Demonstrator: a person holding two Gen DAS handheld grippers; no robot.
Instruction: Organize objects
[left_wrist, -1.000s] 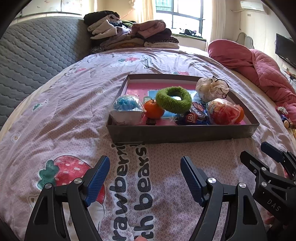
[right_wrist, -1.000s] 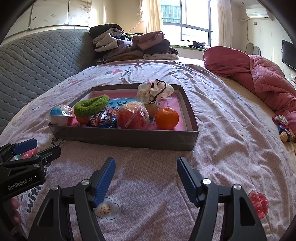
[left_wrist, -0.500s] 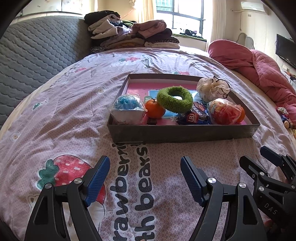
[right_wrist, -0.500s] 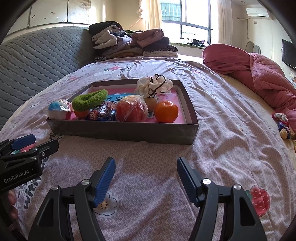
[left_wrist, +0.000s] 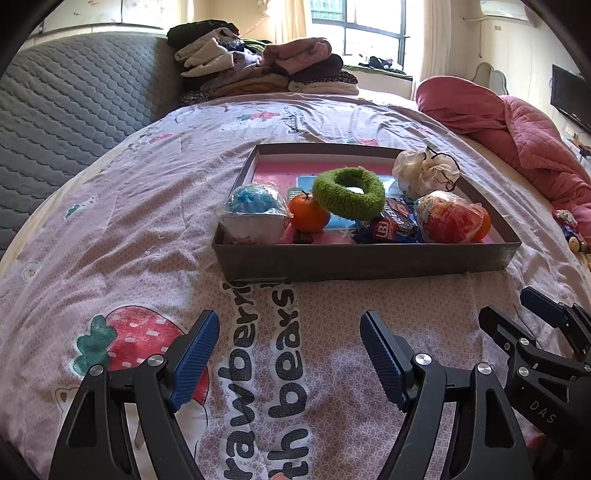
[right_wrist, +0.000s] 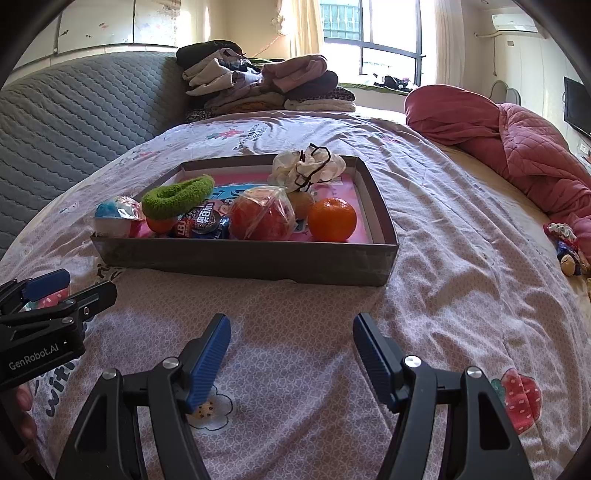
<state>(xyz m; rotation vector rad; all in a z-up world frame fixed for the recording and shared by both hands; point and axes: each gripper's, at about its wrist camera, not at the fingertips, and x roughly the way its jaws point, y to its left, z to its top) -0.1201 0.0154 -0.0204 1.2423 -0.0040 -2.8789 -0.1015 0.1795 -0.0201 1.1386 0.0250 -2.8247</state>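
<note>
Hovering over the bed (left_wrist: 110, 229), both the left claw (left_wrist: 288, 354) and right claw (right_wrist: 291, 354) were spread, empty, the filled tray (right_wrist: 243, 264) just ahead.

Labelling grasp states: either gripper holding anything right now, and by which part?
Nothing held. Left gripper and right gripper are both open over the pink patterned bedsheet, short of the grey cardboard box.

Right gripper (right_wrist: 291, 341) open, empty, over bedspread (right_wrist: 443, 258). Box (right_wrist: 258, 260) ahead holds orange (right_wrist: 331, 219), green ring (right_wrist: 177, 197), bagged items. Left gripper (right_wrist: 64, 288) at left edge.
</note>
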